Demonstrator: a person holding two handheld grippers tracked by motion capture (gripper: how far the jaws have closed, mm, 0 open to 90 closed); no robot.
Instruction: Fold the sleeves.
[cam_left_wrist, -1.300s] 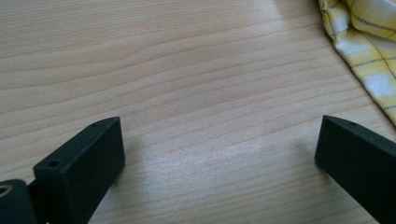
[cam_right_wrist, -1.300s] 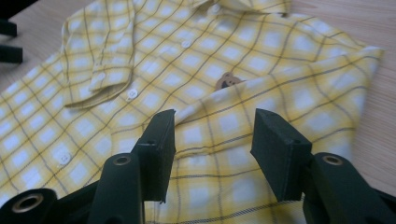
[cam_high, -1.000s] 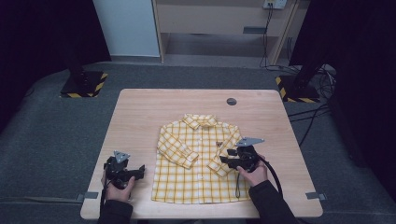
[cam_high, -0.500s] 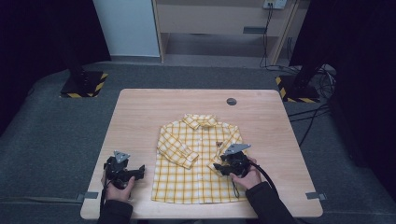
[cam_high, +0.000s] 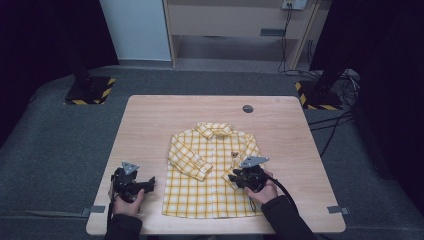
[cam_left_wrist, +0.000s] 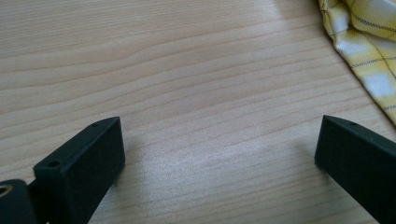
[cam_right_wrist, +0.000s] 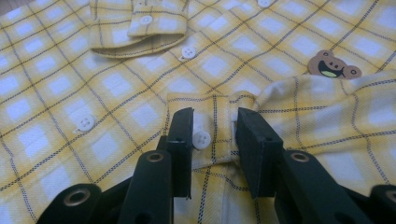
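A small yellow plaid shirt (cam_high: 212, 170) lies flat, front up, on the wooden table (cam_high: 160, 120), both sleeves folded across its front. My right gripper (cam_high: 235, 178) reaches in from the shirt's right side. In the right gripper view its jaws (cam_right_wrist: 215, 126) have just been closing. They straddle the buttoned sleeve cuff (cam_right_wrist: 212, 116) with a gap left, and the pads do not visibly press on it. A bear patch (cam_right_wrist: 334, 65) sits just beyond. My left gripper (cam_high: 151, 182) rests on bare wood left of the shirt, jaws wide open (cam_left_wrist: 219, 144). The shirt's edge (cam_left_wrist: 369, 51) lies at the upper right.
A dark round disc (cam_high: 248, 108) lies near the table's far edge. Two stands with yellow-black striped bases (cam_high: 89, 90) (cam_high: 320, 95) are on the floor behind the table's far corners. Cables (cam_high: 340, 120) run along the right side.
My right gripper has moved left and down onto the shirt, to the right sleeve's cuff, and its jaws have narrowed. The left gripper has not moved.
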